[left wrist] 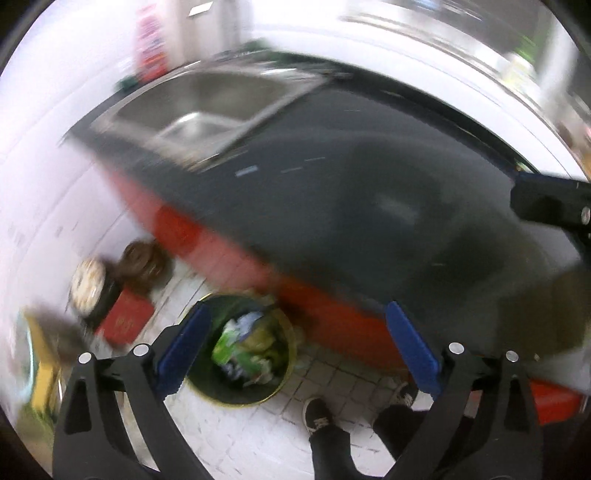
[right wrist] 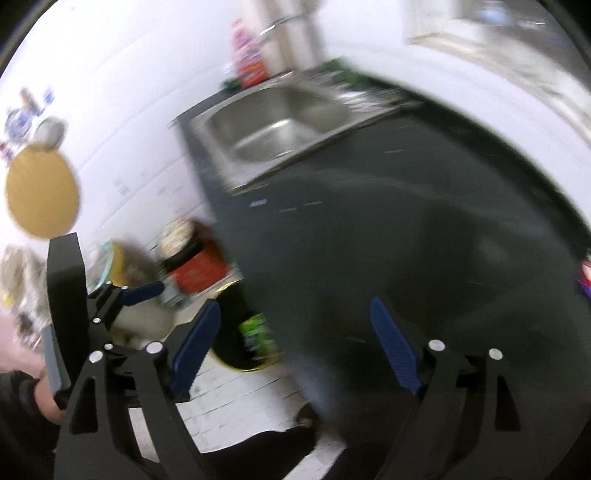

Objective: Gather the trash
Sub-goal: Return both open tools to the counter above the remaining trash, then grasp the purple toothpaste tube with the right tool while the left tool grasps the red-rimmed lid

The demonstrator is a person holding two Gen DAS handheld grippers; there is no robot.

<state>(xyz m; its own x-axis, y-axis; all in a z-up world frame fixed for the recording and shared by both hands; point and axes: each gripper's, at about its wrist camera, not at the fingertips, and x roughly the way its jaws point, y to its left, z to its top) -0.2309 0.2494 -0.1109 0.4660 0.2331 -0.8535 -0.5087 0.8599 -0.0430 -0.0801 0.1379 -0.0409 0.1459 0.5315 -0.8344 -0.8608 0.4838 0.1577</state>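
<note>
The counter (left wrist: pixel 369 192) is the landmark. Its dark top lies bare from the sink (left wrist: pixel 207 110) across to the near edge, open room for a gripper; the sink basin is sunk into its far left end. Beyond the sink, bottles (right wrist: pixel 251 62) and a tap (right wrist: pixel 280 22) stand against the wall. Below the counter's front edge the bin (left wrist: pixel 240 354) stands on the tiled floor, mouth open upward, already holding trash (left wrist: pixel 240 343); the counter edge overhangs part of it in the right wrist view. Left of the bin a red box (left wrist: pixel 125 321) and round tins (left wrist: pixel 88 284) crowd the floor. Nearer than the bin, the person's shoes (left wrist: pixel 317 410) stand on the tiles.
</note>
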